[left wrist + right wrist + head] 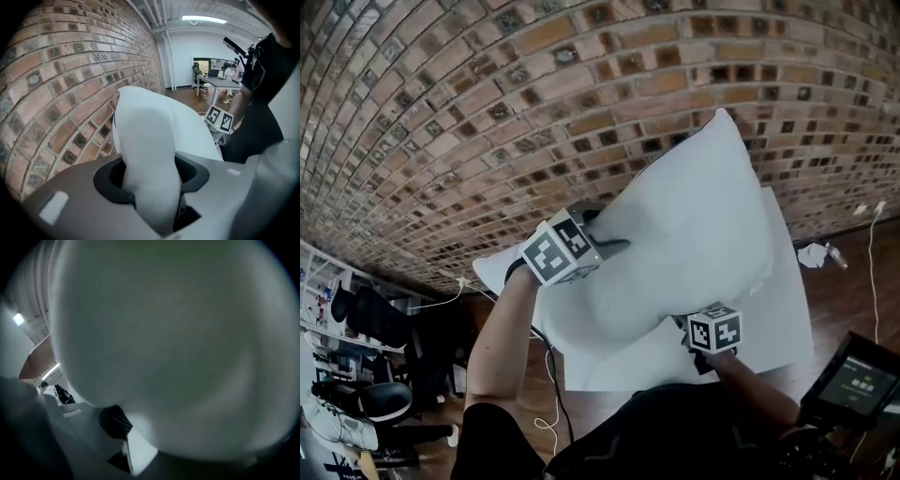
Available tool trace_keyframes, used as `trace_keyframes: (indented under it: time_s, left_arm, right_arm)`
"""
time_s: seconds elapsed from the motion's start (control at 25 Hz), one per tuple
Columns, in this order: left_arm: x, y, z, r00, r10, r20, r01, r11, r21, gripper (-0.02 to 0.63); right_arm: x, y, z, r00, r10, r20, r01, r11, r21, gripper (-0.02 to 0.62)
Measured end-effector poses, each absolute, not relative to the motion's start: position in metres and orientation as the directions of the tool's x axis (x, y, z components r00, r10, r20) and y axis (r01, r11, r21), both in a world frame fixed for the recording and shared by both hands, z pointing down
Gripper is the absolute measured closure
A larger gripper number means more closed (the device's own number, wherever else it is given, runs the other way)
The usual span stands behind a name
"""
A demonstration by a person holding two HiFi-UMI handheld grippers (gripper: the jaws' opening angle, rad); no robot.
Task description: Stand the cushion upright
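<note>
Left gripper [150,176]: pinching cushion [694,225], left edge.
Right gripper [689,326]: under cushion, seemingly clamped on it; one jaw hidden.

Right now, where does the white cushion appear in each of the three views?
Head view: cushion at centre, before the brick wall.
Left gripper view: cushion centre, between the jaws; brick wall left.
Right gripper view: cushion fills nearly the whole picture.
Shared landmark: the brick wall, in the head and left gripper views.
</note>
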State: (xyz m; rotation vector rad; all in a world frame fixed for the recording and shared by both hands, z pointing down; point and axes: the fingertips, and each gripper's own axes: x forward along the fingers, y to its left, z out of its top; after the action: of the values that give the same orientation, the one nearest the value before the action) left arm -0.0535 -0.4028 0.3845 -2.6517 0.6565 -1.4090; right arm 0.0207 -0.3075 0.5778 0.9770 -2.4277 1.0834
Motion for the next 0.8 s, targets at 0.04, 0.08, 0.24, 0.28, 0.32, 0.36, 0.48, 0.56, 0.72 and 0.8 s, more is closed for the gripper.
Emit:
trace_keyframes:
  time_s: [0.04, 0.08, 0.24, 0.28, 0.32, 0.36, 0.48, 0.56, 0.72, 0.8]
  left_arm:
    - [-0.051, -0.408, 0.382, 0.481, -0.403, 0.778, -0.331, -0.906, -0.265, 0.39]
    - [-0.049, -0.413, 0.381, 0.474, -0.409, 0.78, -0.327, -0.904, -0.276, 0.39]
    - [-0.049, -0.435, 0.382, 0.445, -0.428, 0.787, -0.341, -0.893, -0.293, 0.388]
    - [-0.052, -0.439, 0.383, 0.44, -0.43, 0.788, -0.346, -0.891, -0.294, 0.387]
    - [-0.055, -0.443, 0.384, 0.437, -0.433, 0.789, -0.346, -0.89, -0.296, 0.388]
    - [-0.058, -0.447, 0.385, 0.437, -0.433, 0.788, -0.342, -0.891, -0.3, 0.388]
    - [-0.066, -0.457, 0.388, 0.44, -0.429, 0.789, -0.297, -0.899, -0.323, 0.388]
    - [-0.074, -0.465, 0.389, 0.441, -0.424, 0.791, -0.263, -0.904, -0.338, 0.385]
    - [-0.088, -0.477, 0.386, 0.441, -0.425, 0.79, -0.2, -0.905, -0.375, 0.383]
    - [-0.093, -0.485, 0.383, 0.44, -0.436, 0.785, -0.165, -0.899, -0.406, 0.383]
  right_arm:
    - [0.019, -0.313, 0.578, -0.727, -0.455, 0.514, -0.687, 0.479, -0.547, 0.485]
    - [0.017, -0.318, 0.579, -0.734, -0.45, 0.509, -0.68, 0.477, -0.557, 0.485]
    - [0.012, -0.341, 0.581, -0.754, -0.423, 0.503, -0.657, 0.482, -0.579, 0.485]
    - [0.01, -0.346, 0.583, -0.756, -0.418, 0.503, -0.654, 0.483, -0.582, 0.485]
    - [0.007, -0.351, 0.584, -0.758, -0.414, 0.504, -0.653, 0.483, -0.583, 0.486]
    - [0.004, -0.355, 0.586, -0.757, -0.412, 0.507, -0.653, 0.481, -0.585, 0.486]
    - [-0.011, -0.367, 0.591, -0.75, -0.414, 0.516, -0.662, 0.468, -0.585, 0.486]
    - [-0.024, -0.376, 0.593, -0.744, -0.423, 0.517, -0.668, 0.452, -0.591, 0.486]
    - [-0.045, -0.39, 0.597, -0.729, -0.446, 0.519, -0.682, 0.408, -0.607, 0.486]
    - [-0.055, -0.4, 0.596, -0.723, -0.462, 0.514, -0.687, 0.395, -0.61, 0.486]
